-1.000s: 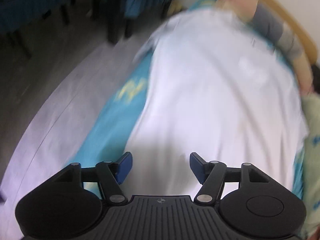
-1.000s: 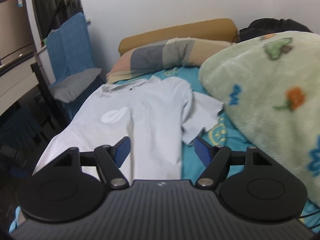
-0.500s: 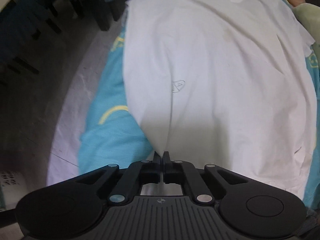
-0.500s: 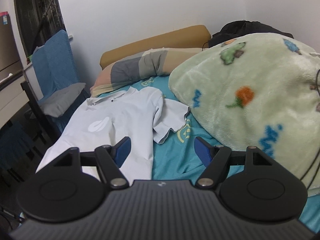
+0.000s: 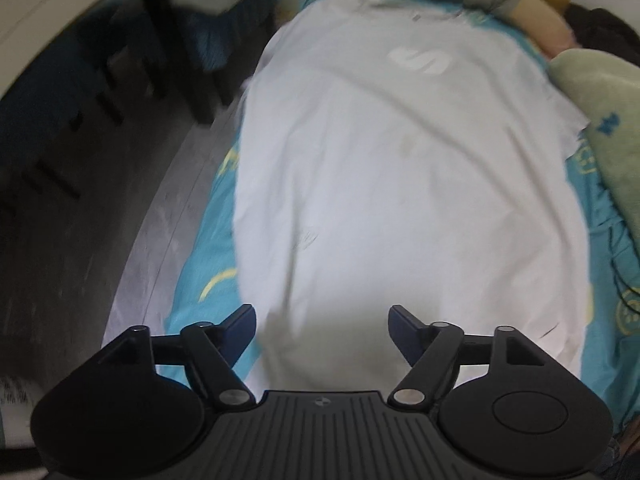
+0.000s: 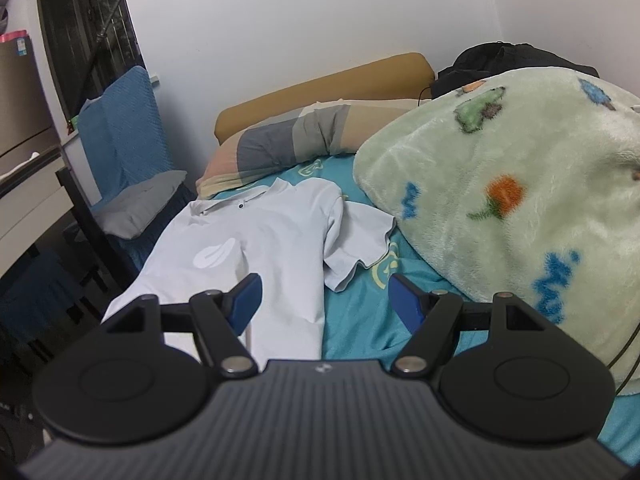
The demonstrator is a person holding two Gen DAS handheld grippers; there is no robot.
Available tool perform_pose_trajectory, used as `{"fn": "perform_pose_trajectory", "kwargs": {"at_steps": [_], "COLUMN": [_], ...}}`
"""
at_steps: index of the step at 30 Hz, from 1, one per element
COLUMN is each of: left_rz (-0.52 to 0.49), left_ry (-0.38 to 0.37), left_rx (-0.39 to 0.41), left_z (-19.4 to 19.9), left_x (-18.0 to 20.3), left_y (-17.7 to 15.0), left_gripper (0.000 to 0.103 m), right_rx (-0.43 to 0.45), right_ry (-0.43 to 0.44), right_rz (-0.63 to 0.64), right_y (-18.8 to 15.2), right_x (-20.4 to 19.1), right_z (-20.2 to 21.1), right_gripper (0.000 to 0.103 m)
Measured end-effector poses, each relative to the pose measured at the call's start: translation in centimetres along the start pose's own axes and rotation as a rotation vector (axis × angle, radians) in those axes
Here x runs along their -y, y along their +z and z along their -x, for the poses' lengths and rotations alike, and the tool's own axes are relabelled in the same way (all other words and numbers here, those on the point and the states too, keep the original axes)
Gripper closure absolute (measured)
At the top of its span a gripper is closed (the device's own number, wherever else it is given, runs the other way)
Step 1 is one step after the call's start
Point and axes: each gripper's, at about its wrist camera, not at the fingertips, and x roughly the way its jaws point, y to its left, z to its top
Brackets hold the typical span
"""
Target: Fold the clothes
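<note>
- Fleecy pale-green blanket with cartoon prints (image 6: 500,200) was heaped on the bed's right side, just beside the shirt's spread sleeve; a striped grey-and-tan pillow (image 6: 288,148) lay beyond the collar.
- Blue-covered chair (image 6: 120,128) stood at the bed's left edge.
- Left wrist view was smeared with blur, so the hem's edge was hard to read.
- White short-sleeved polo shirt (image 6: 260,248) lay flat, front up, on the teal bedsheet (image 6: 360,320).
- Left gripper (image 5: 322,320) had just been opening, jaws apart above the hem, nothing between them.
- Right gripper (image 6: 324,294) hung with jaws apart, empty.

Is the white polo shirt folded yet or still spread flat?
Mostly spread: the white polo shirt lies lengthwise on the bed, right sleeve out; left side unclear.
</note>
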Motion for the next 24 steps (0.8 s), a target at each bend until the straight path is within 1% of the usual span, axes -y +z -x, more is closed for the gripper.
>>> {"fn": "perform_pose_trajectory", "kwargs": {"at_steps": [2,5,9,12,13,15,17,18,19,21,24], "left_rz": [-0.028,-0.067,-0.054,-0.052,-0.061,-0.106,-0.160,-0.185,-0.200,-0.200,-0.157], "left_ry": [-0.011,-0.030,-0.120,-0.169,-0.174,-0.145,-0.117,-0.117,-0.114,-0.100,-0.117], "left_rx": [0.082,0.200,0.324,0.403,0.435,0.524,0.609,0.634,0.637,0.606,0.551], "left_z": [1.0,1.9,2.6,2.1,1.9,0.8,0.0,-0.5,-1.1,-2.6,-4.2], "left_x": [2.1,5.5,9.4,11.8,12.4,13.2,13.7,13.7,13.8,13.6,12.2], "left_y": [0.7,1.6,2.6,2.8,2.7,1.8,0.8,0.4,0.1,-0.2,-0.4], "left_gripper": [0.019,0.016,0.011,0.009,0.008,0.008,0.005,0.005,0.005,0.005,0.005], "right_rx": [0.006,0.014,0.012,0.007,0.005,0.001,0.003,0.006,0.009,0.011,0.006], "right_ry": [0.003,0.004,0.007,0.005,0.003,-0.001,-0.005,-0.006,-0.007,-0.005,0.009], "right_rz": [0.003,0.002,-0.004,-0.006,-0.006,-0.005,0.004,0.013,0.019,0.020,0.004], "right_y": [0.1,0.1,0.0,-0.1,-0.2,-0.4,-0.5,-0.5,-0.4,-0.4,-0.4], "right_x": [-0.1,-0.1,0.0,0.2,0.2,0.3,0.2,0.1,0.1,0.0,0.1], "right_z": [0.1,0.2,0.0,-0.3,-0.4,-0.7,-1.1,-1.3,-1.4,-1.8,-2.5], "right_gripper": [0.031,0.031,0.031,0.031,0.031,0.031,0.031,0.031,0.031,0.031,0.031]}}
